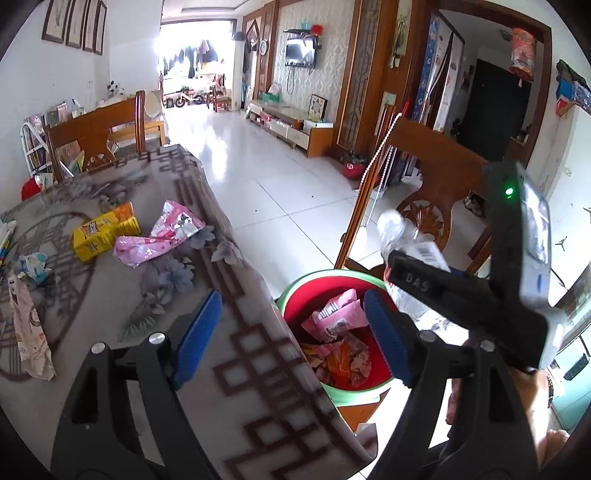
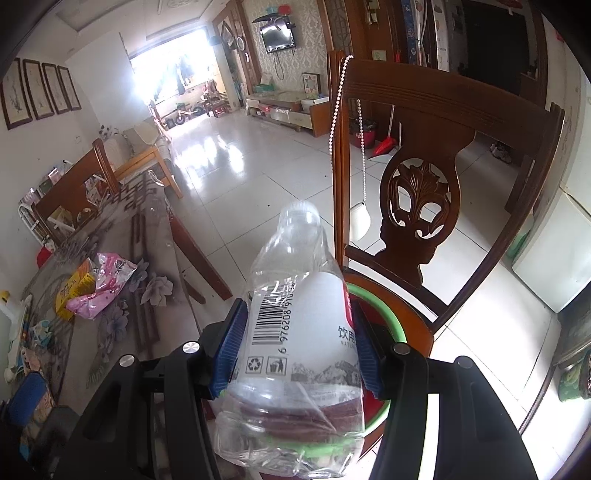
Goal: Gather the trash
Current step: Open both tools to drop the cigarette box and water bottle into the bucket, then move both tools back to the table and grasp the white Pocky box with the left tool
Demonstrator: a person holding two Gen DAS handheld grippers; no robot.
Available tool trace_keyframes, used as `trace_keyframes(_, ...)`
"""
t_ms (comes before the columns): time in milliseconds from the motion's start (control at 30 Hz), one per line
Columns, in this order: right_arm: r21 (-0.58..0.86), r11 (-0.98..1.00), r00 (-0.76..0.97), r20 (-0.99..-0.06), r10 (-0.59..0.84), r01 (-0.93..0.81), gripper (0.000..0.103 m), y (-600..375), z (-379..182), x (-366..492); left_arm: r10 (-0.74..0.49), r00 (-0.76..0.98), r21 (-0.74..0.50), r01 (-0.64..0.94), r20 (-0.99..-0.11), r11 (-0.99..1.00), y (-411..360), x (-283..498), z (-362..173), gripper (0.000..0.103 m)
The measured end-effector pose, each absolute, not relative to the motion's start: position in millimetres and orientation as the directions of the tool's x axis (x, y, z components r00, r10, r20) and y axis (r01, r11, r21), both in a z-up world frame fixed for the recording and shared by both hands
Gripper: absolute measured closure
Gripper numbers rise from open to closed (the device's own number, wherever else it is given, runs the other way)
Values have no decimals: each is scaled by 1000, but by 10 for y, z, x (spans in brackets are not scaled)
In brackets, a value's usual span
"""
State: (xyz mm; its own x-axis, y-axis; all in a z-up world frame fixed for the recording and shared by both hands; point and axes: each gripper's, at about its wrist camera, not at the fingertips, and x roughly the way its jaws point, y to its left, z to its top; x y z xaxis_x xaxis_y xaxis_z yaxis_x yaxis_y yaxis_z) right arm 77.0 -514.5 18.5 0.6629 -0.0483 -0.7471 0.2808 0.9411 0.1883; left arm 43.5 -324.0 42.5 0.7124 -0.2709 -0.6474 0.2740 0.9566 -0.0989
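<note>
The right hand-held gripper (image 2: 295, 350) was clamped on a clear, crumpled plastic bottle (image 2: 295, 314) with a white barcode label, above the red, green-rimmed bin (image 1: 295, 314). The left hand-held gripper (image 1: 291, 332) stood apart, empty, over the surface (image 1: 240, 369) edge. Pink and orange wrappers (image 1: 338, 336) lay in the bin.

A long room is floored with glossy white tiles (image 1: 258, 173), and glare is cast by a bright far opening (image 1: 192, 48). Framed pictures (image 1: 74, 22) are hung on the left wall, a television (image 1: 301, 51) on the right. A carved wooden chair (image 2: 421, 206) is seen near, right.
</note>
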Motion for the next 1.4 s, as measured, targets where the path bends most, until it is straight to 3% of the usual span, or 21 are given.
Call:
trace_keyframes(167,164,941,662,-745,-79,297,49,-5105,195,779,-280,705,-123,265,-652,956,-3163,418,415,26)
trace_keyframes(233,149,941,651,-754,-90,303,39,-5083,178,797,-280,699,-132,259,-658,957,-3108,417,395,26)
trace_keyframes(567,211,954,692,-722,5,213,20,-4701,305,837,-211,661,-174,122,-721,977,-2378,389,85,25)
trace_keyframes(767,233,969,660,-741,121,85,17,-4166,304,953,-98,639,-167,-49,-763,985,-1627,393,-137,25)
trace_keyframes(1033,215,977,637,-753,168,-3,16,-3645,302,1010,117,625,-159,-367,-772,916,-322,616,-210,25)
trace_keyframes(1167,197,980,625,-761,171,-28,16,-3486,282,1025,155,543,-117,-433,-825,894,72,907,-388,25)
trace_keyframes(1300,194,980,617,-768,172,-33,16,-3336,261,1044,158,505,-68,-401,-849,914,175,1038,-536,25)
trace_keyframes(1367,184,982,613,-771,172,-44,16,-3254,265,1049,112,499,-88,-360,-859,929,189,1037,-607,41)
trace_keyframes(1400,171,984,611,-773,169,-56,16,-3181,264,1049,87,490,-99,-342,-867,935,202,1035,-623,55)
